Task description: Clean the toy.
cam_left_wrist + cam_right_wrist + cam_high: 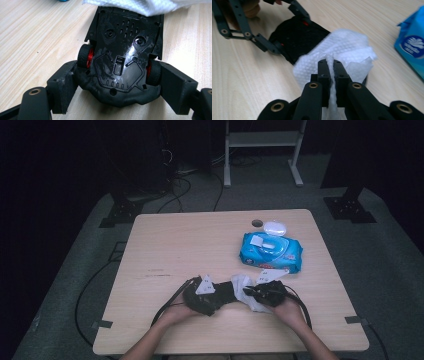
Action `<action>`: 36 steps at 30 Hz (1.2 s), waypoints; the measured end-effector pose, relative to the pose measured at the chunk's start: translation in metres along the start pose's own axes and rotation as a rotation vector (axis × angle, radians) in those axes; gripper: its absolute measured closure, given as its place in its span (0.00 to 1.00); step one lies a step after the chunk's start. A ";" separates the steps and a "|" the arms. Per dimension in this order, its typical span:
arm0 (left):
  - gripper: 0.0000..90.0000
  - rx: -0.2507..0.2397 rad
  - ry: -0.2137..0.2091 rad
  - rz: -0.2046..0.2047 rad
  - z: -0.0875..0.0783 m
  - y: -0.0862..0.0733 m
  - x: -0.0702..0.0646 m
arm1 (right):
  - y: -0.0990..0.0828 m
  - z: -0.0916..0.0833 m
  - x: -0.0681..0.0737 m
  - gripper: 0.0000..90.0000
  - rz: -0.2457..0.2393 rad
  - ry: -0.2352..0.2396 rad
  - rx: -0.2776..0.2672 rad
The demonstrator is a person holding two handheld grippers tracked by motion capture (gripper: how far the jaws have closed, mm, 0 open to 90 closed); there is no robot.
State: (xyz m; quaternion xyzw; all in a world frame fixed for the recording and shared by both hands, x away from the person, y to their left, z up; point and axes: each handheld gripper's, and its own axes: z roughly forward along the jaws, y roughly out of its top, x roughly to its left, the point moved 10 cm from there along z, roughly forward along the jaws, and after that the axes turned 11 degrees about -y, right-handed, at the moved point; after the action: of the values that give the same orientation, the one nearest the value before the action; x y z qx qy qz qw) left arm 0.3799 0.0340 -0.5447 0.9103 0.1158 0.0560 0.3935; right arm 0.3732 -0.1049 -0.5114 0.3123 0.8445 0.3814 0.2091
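Clamping a toy car belly-up across its flanks near the desk's front edge, the left gripper steadies it; the right gripper, pinched tight on a white wipe, faces it along the car's long axis.

The table has a pale wood-grain top, smooth and matt, with fine streaks running along it. The toy car, held underside up, is black plastic, glossy and wet-looking across its moulded base, with matt black rubbery tyres on red plastic hubs. The wipe is white, soft non-woven cloth with a fine dimpled texture. The left gripper has matt black plastic jaws, slightly scuffed, with brass-coloured metal pivots; the right gripper looks the same. At the far right, the wipes pack is shiny blue plastic film with a glossy white plastic lid.
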 end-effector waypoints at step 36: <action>0.24 -0.152 -0.202 -0.259 -0.017 0.008 0.006 | -0.006 0.000 -0.001 0.95 -0.016 0.021 -0.008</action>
State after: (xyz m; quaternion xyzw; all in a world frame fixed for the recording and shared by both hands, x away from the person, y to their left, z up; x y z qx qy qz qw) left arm 0.3842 0.0423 -0.5273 0.8565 0.1875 -0.0783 0.4745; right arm 0.3719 -0.1082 -0.5160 0.3008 0.8476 0.3863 0.2047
